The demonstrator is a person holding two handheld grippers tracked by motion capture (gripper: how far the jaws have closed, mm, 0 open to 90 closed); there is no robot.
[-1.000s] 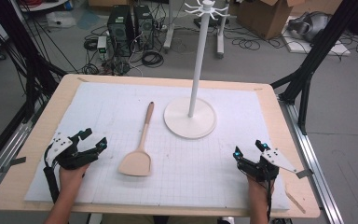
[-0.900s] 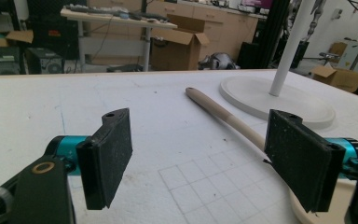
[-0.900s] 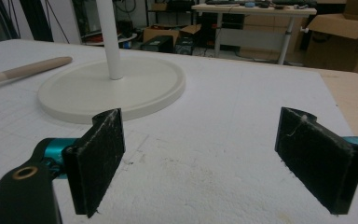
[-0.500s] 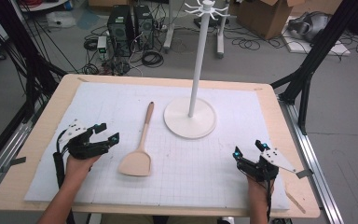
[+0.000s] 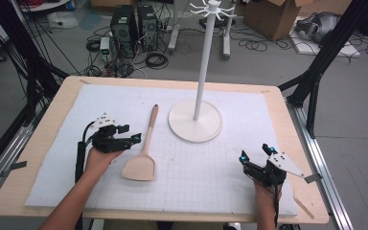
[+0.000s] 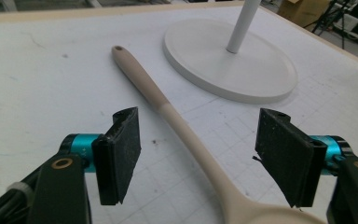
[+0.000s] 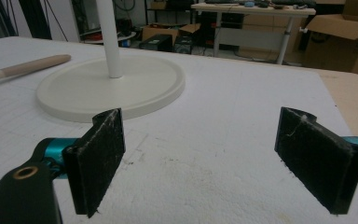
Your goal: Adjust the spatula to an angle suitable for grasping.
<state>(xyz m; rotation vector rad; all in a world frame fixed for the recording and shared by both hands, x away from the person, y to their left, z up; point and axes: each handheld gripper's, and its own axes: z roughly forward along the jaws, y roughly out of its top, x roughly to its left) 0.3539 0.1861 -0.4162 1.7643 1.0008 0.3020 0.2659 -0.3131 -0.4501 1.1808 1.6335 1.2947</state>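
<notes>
left gripper [image 5: 133, 138] hovering at the wooden spatula [image 5: 143, 152], jaws spread either side of its handle.

the spatula is lying flat on the white gridded mat [image 5: 100, 105], blade toward the person, handle end pointing at the far edge, just beside the round base of the white stand [image 5: 195, 120]. in the left gripper view the handle [image 6: 182, 125] is running up between the two black pads [image 6: 121, 154], nearer the middle than either pad, and neither pad is touching it; the jaws have just been closing but are standing well apart with the handle between them. right gripper [image 5: 254, 165] is resting near the right front corner of the mat, well apart from the spatula, its pads [image 7: 98, 161] standing wide with nothing between them but bare mat.
</notes>
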